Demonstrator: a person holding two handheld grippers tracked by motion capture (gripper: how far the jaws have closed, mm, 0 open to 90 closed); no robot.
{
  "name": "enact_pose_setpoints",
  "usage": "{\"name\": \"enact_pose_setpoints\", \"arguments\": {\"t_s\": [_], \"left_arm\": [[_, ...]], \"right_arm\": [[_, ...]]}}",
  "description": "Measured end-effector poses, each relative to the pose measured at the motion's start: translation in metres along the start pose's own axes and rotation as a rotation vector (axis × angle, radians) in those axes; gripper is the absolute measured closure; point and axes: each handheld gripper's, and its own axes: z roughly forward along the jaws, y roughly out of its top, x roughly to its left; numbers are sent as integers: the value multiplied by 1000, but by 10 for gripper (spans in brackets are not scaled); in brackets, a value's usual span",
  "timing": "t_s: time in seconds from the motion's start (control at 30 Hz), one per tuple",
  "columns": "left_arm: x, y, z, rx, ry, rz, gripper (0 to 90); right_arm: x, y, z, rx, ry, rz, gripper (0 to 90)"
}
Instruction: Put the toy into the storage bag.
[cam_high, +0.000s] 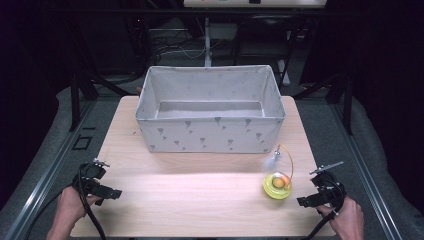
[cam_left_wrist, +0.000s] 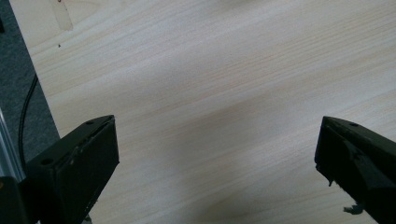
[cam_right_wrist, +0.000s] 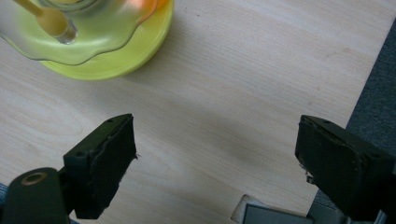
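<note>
A pale wooden worktop carries a grey fabric box at its far middle. The yellow toy sits near right, just left of the right gripper, jaws wide and empty. The left gripper, near left, is likewise wide.

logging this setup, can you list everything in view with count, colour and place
fabric storage bin: one, pale grey with small grey motifs, open top, far middle of the table
round yellow-green toy with a clear dome: one, thin orange wand arching from it, near right of the table, beside the right gripper
wooden table: one, light wood
left gripper: one, black, near left edge, jaws open over bare wood
right gripper: one, black, near right edge, jaws open, nothing between them
hands: two, at the bottom corners, one holding each gripper
</note>
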Motion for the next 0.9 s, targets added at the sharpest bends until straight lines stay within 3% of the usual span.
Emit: {"name": "enact_pose_setpoints", "arguments": {"t_s": [0.37, 0.5, 0.6, 0.7, 0.73, 0.77, 0.9], "left_arm": [[-2, 4, 2, 9, 4, 16, 0], [-7, 8, 4, 12, -3, 33, 0], [-9, 8, 5, 20, -4, 55, 0], [-8, 7, 5, 24, -8, 56, 0], [-8, 7, 5, 24, -10, 59, 0], [-8, 7, 5, 24, -9, 64, 0], [-12, 10, 7, 26, -16, 77, 0]], "right_arm": [[2, -1, 2, 1, 16, -9, 117], [1, -5, 0, 12, 21, -10, 113], [5, -4, 0, -8, 20, -11, 114], [9, 1, -3, 21, 18, -52, 112], [12, 1, -2, 2, 24, -33, 113], [12, 3, -4, 10, 20, -59, 112], [18, 2, -9, 6, 35, -77, 113]]}}
